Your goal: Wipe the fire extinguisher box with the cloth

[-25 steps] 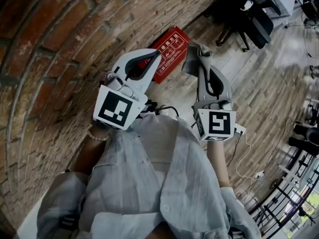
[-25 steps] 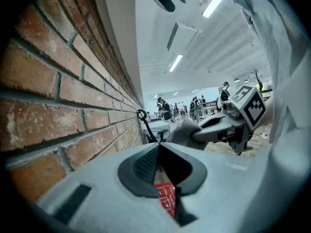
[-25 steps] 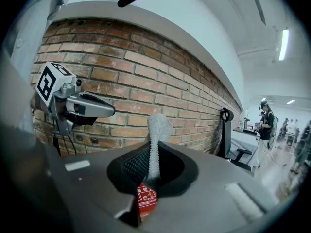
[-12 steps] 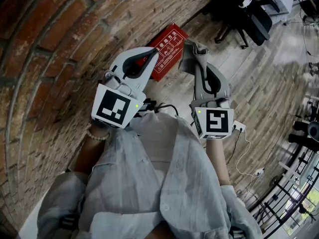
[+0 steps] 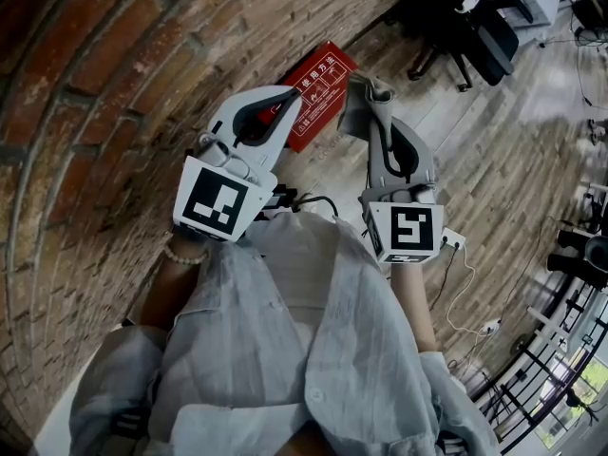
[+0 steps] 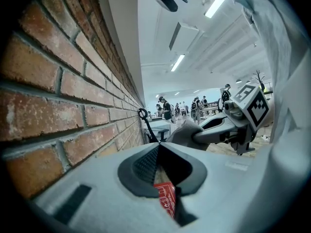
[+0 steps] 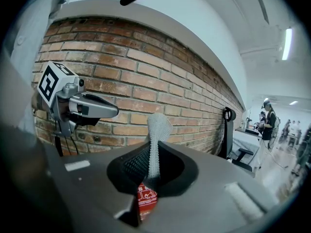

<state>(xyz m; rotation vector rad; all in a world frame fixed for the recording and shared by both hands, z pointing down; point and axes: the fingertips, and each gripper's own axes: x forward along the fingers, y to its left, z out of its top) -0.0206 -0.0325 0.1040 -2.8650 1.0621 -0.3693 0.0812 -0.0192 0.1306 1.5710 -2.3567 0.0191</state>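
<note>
The red fire extinguisher box [image 5: 321, 84] lies on the wooden floor against the brick wall. It also shows as a red patch through the jaw gaps, as the box [image 6: 166, 198] and the box [image 7: 146, 198]. My right gripper [image 5: 370, 93] is shut on a grey cloth [image 5: 359, 107], just right of the box's near edge. In the right gripper view the cloth [image 7: 156, 135] stands pinched upright between the jaws of the right gripper [image 7: 153, 152]. My left gripper [image 5: 297, 95] is shut and holds nothing, its tip over the box's lower left part.
The brick wall [image 5: 95, 112] fills the left side. Black office chairs [image 5: 465, 27] stand beyond the box. A white cable and power strip [image 5: 454, 245] lie on the floor at my right. People stand far off in the room [image 6: 194, 108].
Both grippers have edged slightly up and left in the head view, closer over the box. The right one still grips the cloth.
</note>
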